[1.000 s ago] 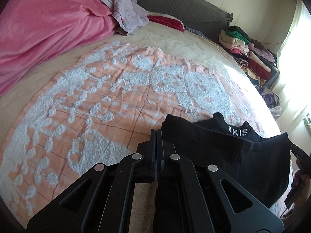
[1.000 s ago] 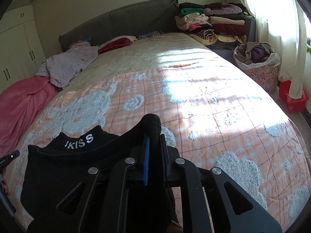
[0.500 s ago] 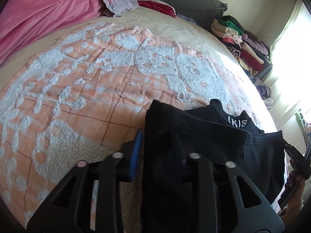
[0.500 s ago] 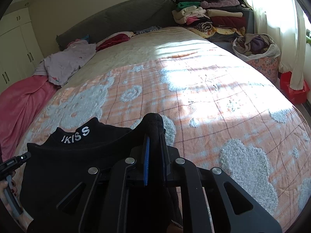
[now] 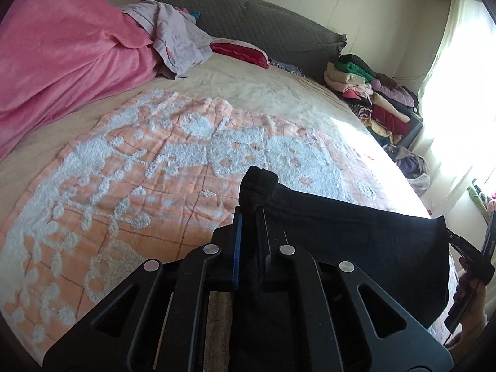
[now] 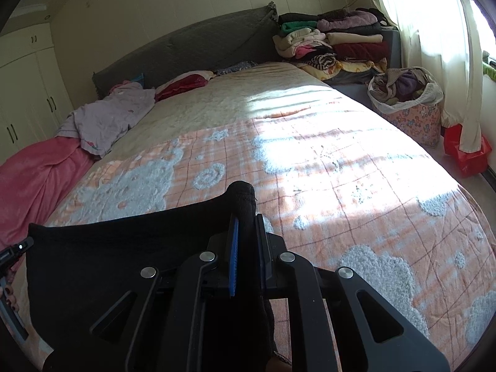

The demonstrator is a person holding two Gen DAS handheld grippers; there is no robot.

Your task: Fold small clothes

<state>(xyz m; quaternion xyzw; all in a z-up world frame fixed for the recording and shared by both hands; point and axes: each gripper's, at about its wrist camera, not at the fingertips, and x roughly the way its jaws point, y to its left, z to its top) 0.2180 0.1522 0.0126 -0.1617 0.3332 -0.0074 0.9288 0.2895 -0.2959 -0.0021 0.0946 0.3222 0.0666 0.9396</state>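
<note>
Waistband lettering gone, black garment (image 5: 356, 241) taut between both clamping grippers; basket (image 6: 409, 108) right-view only.

Daylit from a curtained window (image 6: 434, 31) on the right side, blown out to near white in the left wrist view. Hard sun patch across the orange bedspread (image 6: 325, 161), washing out its pattern there. Dimmer toward the pink blanket (image 5: 62, 62) and headboard (image 6: 192, 46). Black garment (image 5: 356, 235) reads as near-featureless silhouette. Strong fisheye bending, dark vignette at corners. Sharp overall, no visible motion blur.
</note>
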